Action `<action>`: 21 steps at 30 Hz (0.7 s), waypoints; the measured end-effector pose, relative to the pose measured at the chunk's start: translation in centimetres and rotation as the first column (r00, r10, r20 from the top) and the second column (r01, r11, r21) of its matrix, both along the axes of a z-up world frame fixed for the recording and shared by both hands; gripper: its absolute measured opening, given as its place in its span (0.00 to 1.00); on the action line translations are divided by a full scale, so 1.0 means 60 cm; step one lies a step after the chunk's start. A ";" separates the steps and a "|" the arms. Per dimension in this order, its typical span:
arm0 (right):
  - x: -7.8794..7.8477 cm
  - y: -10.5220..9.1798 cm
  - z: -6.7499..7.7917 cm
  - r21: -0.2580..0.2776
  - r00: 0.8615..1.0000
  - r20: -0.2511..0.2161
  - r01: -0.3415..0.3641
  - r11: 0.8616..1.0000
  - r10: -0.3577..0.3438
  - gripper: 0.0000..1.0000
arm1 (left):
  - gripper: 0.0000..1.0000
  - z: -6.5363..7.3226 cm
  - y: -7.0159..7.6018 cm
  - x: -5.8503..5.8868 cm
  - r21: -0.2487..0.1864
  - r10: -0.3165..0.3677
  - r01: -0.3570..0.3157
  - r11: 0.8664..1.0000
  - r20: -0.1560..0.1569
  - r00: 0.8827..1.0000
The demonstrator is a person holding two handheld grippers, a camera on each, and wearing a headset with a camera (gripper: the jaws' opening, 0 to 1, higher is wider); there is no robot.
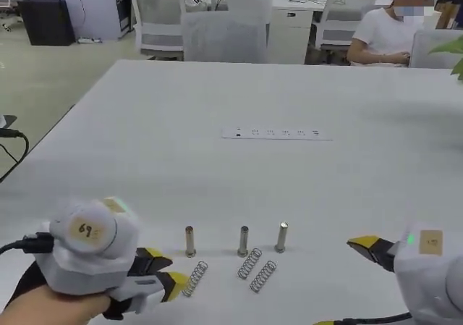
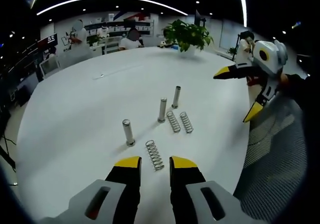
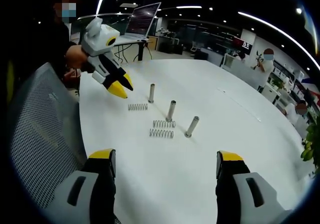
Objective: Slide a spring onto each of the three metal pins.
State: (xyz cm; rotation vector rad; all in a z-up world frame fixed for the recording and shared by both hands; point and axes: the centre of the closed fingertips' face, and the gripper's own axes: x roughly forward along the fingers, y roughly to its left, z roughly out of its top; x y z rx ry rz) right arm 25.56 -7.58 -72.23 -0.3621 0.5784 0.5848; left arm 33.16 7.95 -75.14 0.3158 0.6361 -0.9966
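Observation:
Three upright metal pins stand in a row on the white table: left pin [image 1: 189, 241], middle pin [image 1: 244, 240], right pin [image 1: 281, 236]. Three loose springs lie in front of them: one [image 1: 195, 278] by the left pin and two [image 1: 249, 263] [image 1: 263, 276] side by side. My left gripper [image 1: 168, 269] is open with a narrow gap, and the left spring [image 2: 154, 154] lies just ahead of its tips [image 2: 155, 163]. My right gripper [image 1: 346, 283] stands wide open to the right of the pins, holding nothing [image 3: 166, 157].
A white power strip [image 1: 276, 133] lies flat mid-table beyond the pins. The table's near edge runs just behind the grippers, with a mesh chair [image 3: 40, 134] below it. A seated person [image 1: 391, 32] and office chairs [image 1: 155, 17] are past the far edge.

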 end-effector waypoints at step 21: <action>-0.001 -0.001 -0.003 0.002 1.000 -0.009 0.004 1.000 -0.004 0.82 | 0.15 -0.056 -0.017 0.003 0.059 -0.027 0.027 0.998 -0.008 1.000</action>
